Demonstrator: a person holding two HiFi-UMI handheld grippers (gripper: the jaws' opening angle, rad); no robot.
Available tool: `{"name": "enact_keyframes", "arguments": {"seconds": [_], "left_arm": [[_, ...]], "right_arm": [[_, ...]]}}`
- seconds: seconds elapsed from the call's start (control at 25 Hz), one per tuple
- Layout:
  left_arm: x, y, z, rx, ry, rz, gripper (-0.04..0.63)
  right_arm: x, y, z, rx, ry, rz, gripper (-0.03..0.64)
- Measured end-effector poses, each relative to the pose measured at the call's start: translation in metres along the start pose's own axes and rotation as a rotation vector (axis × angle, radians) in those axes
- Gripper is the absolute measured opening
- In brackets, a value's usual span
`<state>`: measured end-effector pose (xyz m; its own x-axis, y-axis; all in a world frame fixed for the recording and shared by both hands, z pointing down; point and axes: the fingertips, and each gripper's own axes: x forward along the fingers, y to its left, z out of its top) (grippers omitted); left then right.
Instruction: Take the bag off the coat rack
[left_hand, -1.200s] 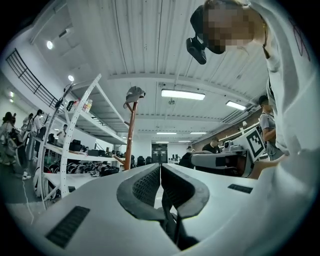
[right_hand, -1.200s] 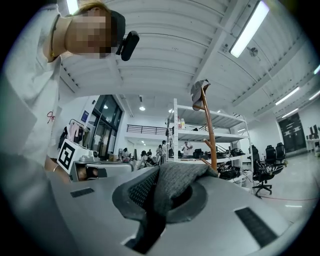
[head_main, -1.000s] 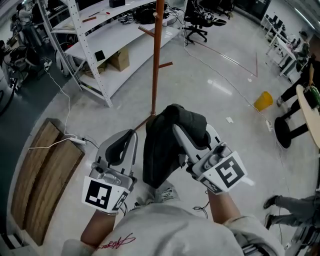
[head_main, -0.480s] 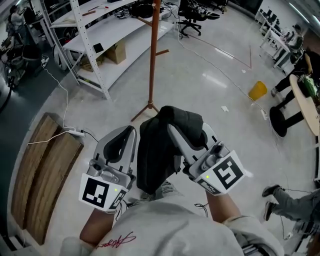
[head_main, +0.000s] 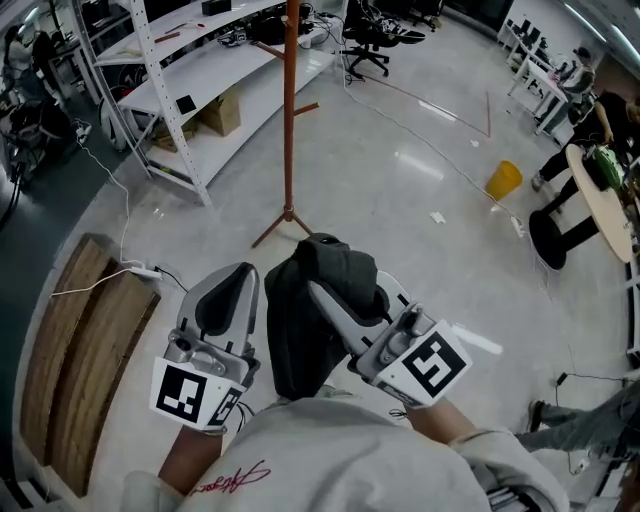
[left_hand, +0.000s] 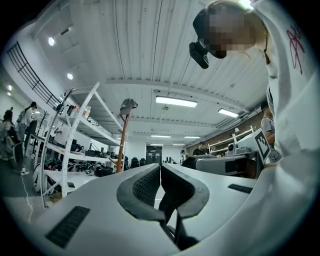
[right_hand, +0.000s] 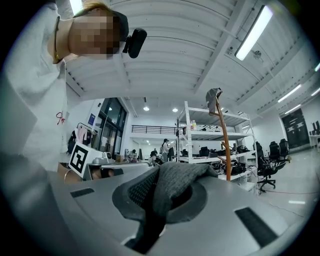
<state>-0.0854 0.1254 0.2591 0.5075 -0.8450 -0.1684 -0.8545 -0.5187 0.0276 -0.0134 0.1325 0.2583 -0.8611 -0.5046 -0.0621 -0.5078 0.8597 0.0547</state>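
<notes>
Right gripper (head_main: 328, 298) clamped on dark grey fabric bag (head_main: 298, 335), well apart from tall orange-brown pole coat rack (head_main: 289, 110). Left gripper (head_main: 232, 282) clenched, empty.

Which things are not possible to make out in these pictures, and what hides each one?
1. Top of the rack: cut off by the head view's upper edge.
2. Grey thing on the rack: too small in both gripper views to name.
3. Bottom of the bag: head view, hidden by the person's shirt.
4. Bag's handle: right gripper view, cloth bunched in the right gripper covers it.
</notes>
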Motion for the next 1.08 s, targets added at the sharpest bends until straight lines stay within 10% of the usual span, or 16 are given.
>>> {"name": "enact_keyframes", "arguments": {"seconds": [1.08], "left_arm": [[-0.001,-0.019,0.008,0.013,-0.028,-0.023,0.018]], "right_arm": [[-0.013,0.001,0.005,-0.045,0.02,-0.035,0.037]]}}
